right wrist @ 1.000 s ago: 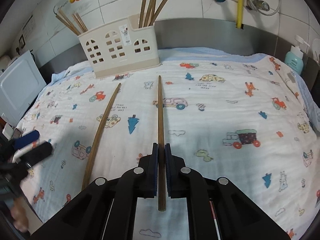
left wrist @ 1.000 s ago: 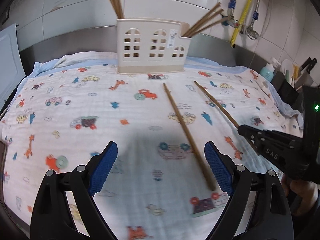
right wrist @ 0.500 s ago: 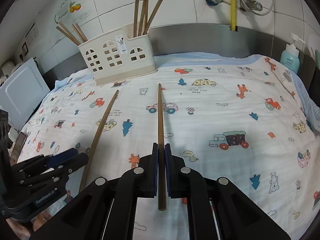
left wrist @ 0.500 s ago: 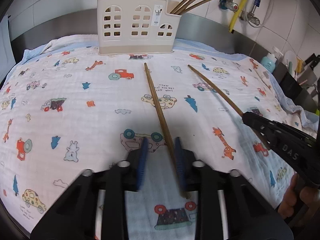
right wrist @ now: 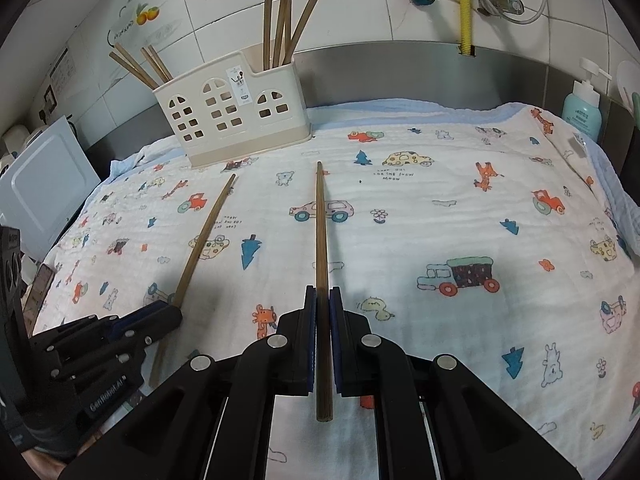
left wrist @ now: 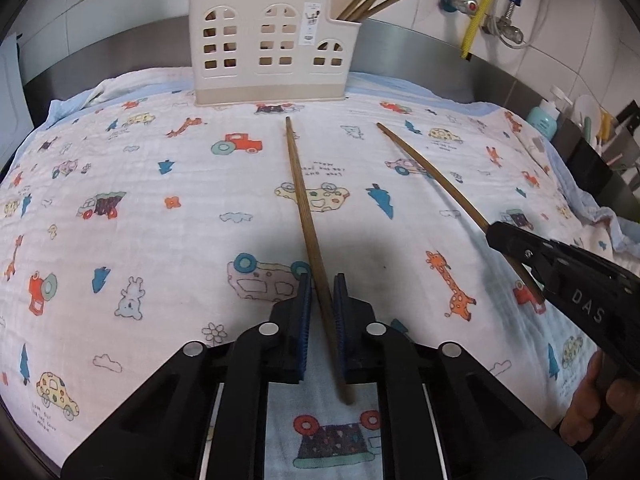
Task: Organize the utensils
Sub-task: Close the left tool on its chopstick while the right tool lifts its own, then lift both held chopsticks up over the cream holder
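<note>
Steel counter [left wrist: 420,56] under cartoon-print cloth [left wrist: 140,208]; cream holder [left wrist: 268,48], 2 chopsticks [left wrist: 304,208] on cloth.

Cloth [left wrist: 160,240]: white with a pale blue border — printed with cartoon cars, trucks, giraffes, bears and blue trees in orange, teal and yellow.
Utensil holder [left wrist: 268,48]: cream plastic with arched window cut-outs.
Chopsticks [left wrist: 308,232]: brown wood.
Left gripper [left wrist: 320,320]: black — blue pads.
Right gripper [right wrist: 322,320]: black, blue pads.
Wall tiles [right wrist: 360,8]: white, with orange fruit stickers.
Hose [right wrist: 464,4]: yellow.
Soap bottle [right wrist: 582,108]: teal.
</note>
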{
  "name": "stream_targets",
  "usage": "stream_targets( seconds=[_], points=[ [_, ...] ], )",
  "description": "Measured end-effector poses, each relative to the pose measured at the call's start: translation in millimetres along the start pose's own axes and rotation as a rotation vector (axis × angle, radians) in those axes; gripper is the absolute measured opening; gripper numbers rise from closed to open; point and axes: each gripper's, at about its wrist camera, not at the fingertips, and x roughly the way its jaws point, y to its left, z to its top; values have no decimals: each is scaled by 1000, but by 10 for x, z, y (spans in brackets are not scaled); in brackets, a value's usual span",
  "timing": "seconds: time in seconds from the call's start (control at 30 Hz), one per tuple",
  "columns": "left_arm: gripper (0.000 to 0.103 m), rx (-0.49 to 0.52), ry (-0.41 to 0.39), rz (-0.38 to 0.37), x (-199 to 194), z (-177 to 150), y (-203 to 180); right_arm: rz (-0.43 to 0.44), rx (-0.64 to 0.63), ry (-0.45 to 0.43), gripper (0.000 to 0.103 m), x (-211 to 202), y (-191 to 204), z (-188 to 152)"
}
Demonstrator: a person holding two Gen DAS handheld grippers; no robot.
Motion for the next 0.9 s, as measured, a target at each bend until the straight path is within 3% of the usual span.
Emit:
stream_targets(
  seconds=[0.3,0.6,0.9],
  points=[
    [6,-37,8,-46,-85,91,280,-6,-14,-26,6,-109,28,-3],
    [5,-25,-94,-84,-415,273,431,3,-46,-106,6,-419,171,143],
    [5,32,-206,-128,-769,615,544,41,-82,-175,6,-757,360,548]
  ],
)
